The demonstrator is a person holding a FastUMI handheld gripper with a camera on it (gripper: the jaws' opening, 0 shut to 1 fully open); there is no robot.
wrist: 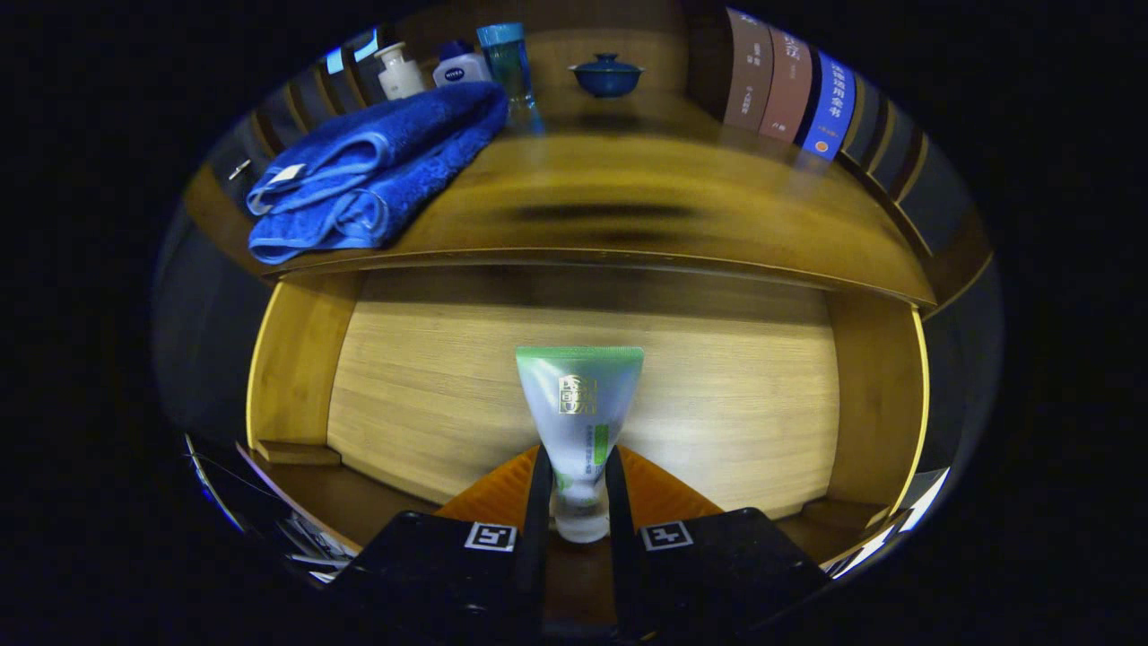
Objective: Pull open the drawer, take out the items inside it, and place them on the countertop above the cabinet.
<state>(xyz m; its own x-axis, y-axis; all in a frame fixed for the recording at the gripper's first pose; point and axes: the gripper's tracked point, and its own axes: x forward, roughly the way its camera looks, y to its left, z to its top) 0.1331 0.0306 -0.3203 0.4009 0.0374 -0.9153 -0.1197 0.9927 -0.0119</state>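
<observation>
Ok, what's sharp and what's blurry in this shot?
Gripper view: the tube gripped between the fingers is sharp; the countertop is motion-smeared with a dark streak; the towel is fairly clear; fisheye bends the drawer.

- Upper left of my view, a folded blue towel (377,175) lies flat, a small white tag showing at its fold.
- Just behind it I see a white pump bottle (399,72), a white bottle with a blue cap (460,65) and a clear blue bottle (508,67), close together.
- Top centre, a blue lidded bowl (607,75) stands alone.
- Upper right, upright books (789,90) stand in a row.
</observation>
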